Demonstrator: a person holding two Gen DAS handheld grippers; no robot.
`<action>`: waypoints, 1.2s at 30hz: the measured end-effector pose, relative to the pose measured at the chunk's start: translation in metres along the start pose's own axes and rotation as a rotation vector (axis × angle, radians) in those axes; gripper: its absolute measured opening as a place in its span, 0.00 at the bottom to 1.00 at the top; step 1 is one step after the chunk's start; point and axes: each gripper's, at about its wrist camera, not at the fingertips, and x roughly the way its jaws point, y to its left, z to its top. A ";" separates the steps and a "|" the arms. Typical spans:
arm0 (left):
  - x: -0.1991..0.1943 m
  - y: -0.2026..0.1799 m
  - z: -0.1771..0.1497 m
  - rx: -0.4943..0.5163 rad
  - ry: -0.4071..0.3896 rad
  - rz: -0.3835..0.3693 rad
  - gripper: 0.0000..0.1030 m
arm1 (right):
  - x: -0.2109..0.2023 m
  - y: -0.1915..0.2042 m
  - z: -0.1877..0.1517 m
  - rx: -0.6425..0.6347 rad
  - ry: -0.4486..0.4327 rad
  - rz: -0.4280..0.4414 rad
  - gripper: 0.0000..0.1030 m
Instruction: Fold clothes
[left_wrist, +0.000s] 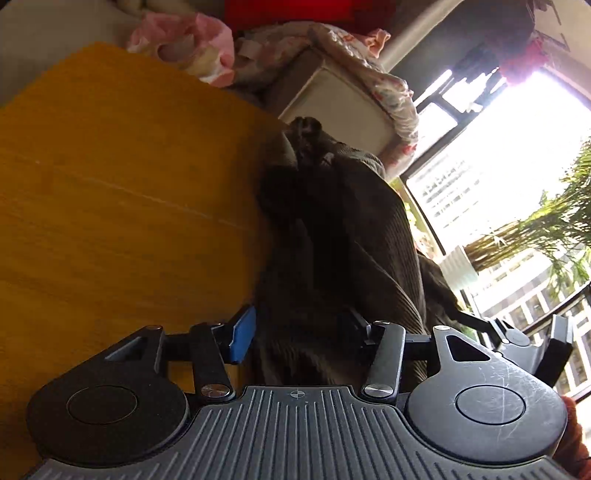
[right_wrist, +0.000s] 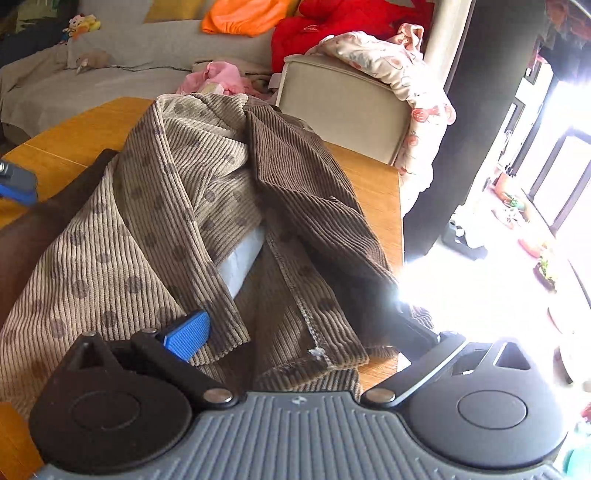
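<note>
A brown corduroy garment (right_wrist: 207, 206) lies crumpled on the orange-yellow wooden worktop (right_wrist: 373, 184), reaching from its far edge to the near one. Its paler side carries printed grey dots, a darker ribbed panel folds over toward the right, and a pale blue-grey patch (right_wrist: 240, 266) shows in a gap between the folds. In the left wrist view the same cloth is raised in a dark, backlit bunch beside bare worktop.

Just beyond the worktop stands a beige upholstered chair (right_wrist: 340, 103) with a floral-print cloth (right_wrist: 402, 74) draped over its back. Behind it runs a grey sofa (right_wrist: 129, 55) strewn with a pink garment (right_wrist: 221, 77), an orange one (right_wrist: 243, 16), a red one (right_wrist: 332, 26) and a small soft toy (right_wrist: 79, 24). To the right, bright windows (left_wrist: 491, 147) wash out the light, with buildings and palm fronds outside. No readable writing shows.

The left gripper (left_wrist: 299, 332) has its fingers partly spread with corduroy bunched between them; whether the pads press the cloth I cannot tell. The right gripper (right_wrist: 299, 328) has its fingers spread wide over the garment's near hem, the blue pad (right_wrist: 184, 334) resting against the fabric and the other finger lost in glare; nothing is pinched.
</note>
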 end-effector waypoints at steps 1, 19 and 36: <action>-0.008 -0.003 0.007 0.001 -0.024 -0.046 0.61 | -0.005 0.001 -0.004 -0.043 -0.006 -0.031 1.00; 0.068 -0.004 -0.031 -0.212 0.176 -0.232 0.16 | 0.040 0.038 0.072 -0.035 -0.132 0.142 1.00; -0.011 -0.031 0.052 0.178 -0.133 0.168 0.76 | 0.001 -0.005 0.008 0.112 -0.043 0.078 1.00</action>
